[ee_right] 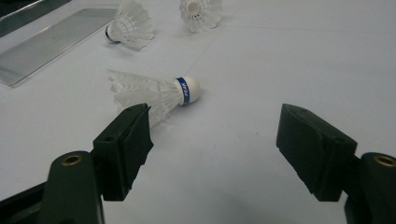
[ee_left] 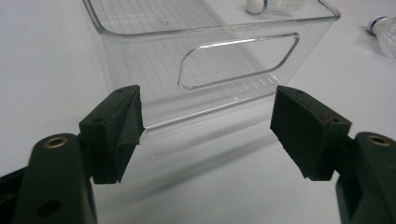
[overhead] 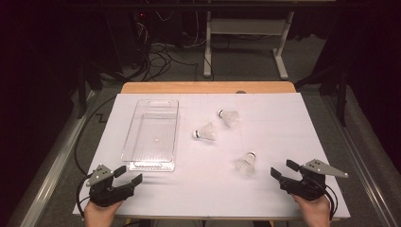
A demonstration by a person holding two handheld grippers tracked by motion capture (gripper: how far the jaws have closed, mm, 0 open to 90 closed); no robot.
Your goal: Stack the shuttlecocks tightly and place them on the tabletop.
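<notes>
At the near edge of the white worktop (overhead: 283,127), the left claw (overhead: 128,175) sits at about 7 o'clock, released, jaws spread wide with nothing between them. The right claw (overhead: 283,169) sits at about 5 o'clock, likewise released and holding nothing.

Just beyond the left claw, toward 12 o'clock from it, stands a clear plastic bin (overhead: 152,135), its long side running away from the person; the near end wall with its handle cut-out faces the left claw in the left gripper view (ee_left: 238,60), close to the jaws but not touching them.

Nearest the right claw, at roughly 10 o'clock from it, lies the closest shuttlecock (overhead: 246,163) on its side; in the right gripper view (ee_right: 154,93) its feathers lie just past the left jaw and its blue-banded cork points toward 3 o'clock.

Farther on, near the worktop's middle, a second shuttlecock (overhead: 205,133) lies just right of the bin. A third shuttlecock (overhead: 229,117) lies beyond it, toward 1 o'clock.
</notes>
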